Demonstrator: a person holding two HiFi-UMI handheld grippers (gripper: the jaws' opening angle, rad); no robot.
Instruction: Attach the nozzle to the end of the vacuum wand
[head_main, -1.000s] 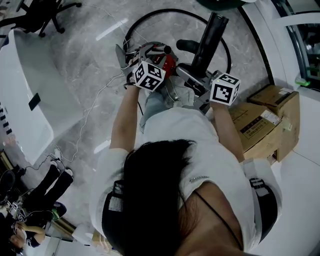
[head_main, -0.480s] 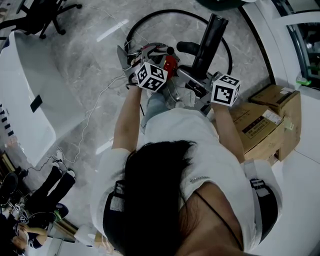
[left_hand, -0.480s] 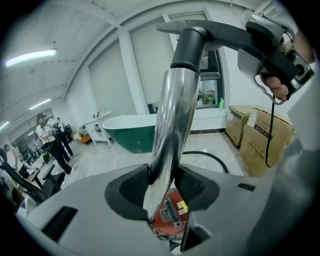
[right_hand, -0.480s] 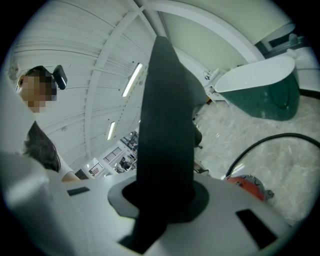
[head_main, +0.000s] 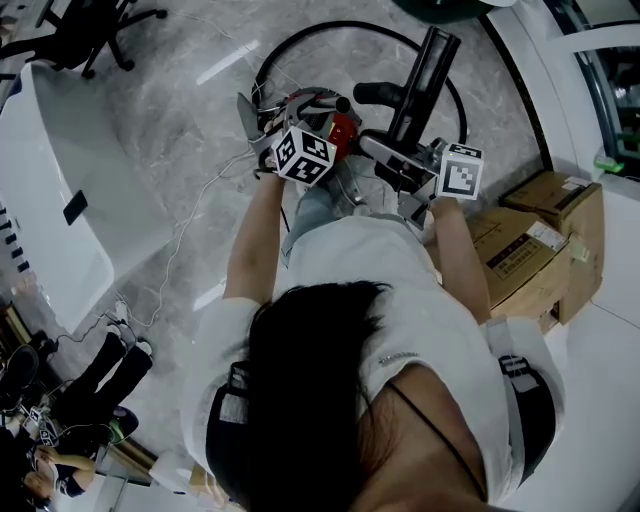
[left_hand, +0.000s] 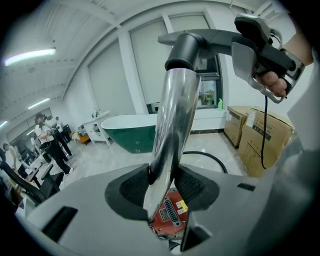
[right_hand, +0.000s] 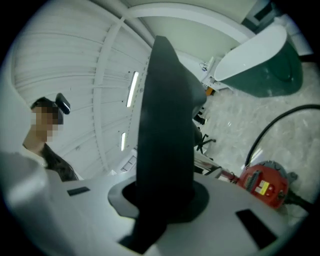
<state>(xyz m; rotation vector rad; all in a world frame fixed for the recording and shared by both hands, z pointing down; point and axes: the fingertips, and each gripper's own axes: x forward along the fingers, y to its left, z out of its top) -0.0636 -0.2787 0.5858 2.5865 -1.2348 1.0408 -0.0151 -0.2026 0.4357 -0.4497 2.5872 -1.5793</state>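
**Nozzle** (right_hand: 167, 125): black, clamped between the jaws of the right gripper (right_hand: 162, 197), with the pads pressing on both sides. In the head view it projects away from the person, beside the red vacuum body (head_main: 338, 128).

**Wand** (left_hand: 175, 120): a chrome tube, held low down by the left gripper (left_hand: 162, 172). Its jaws have just been closing and now press on the tube. In the left gripper view the wand's upper end meets a dark collar (left_hand: 184, 50). Whether that joint is fully seated cannot be told.

**Assessment:** the step in hand appears to be mating the two parts.
- Hold the wand steady as the fixed member.
- Bring the nozzle's socket square onto the tube end, axes in line, before any push.
- The chrome is probably slick and the left grip may slide under thrust, so press along the tube, not across it.
- A slight roll of the nozzle should help it seat.

**Surroundings:** a black hose (left_hand: 212, 158) lies looped on the floor, and cardboard boxes (head_main: 530, 250) stand near the person's right side. Keep the nozzle's free end clear of both.
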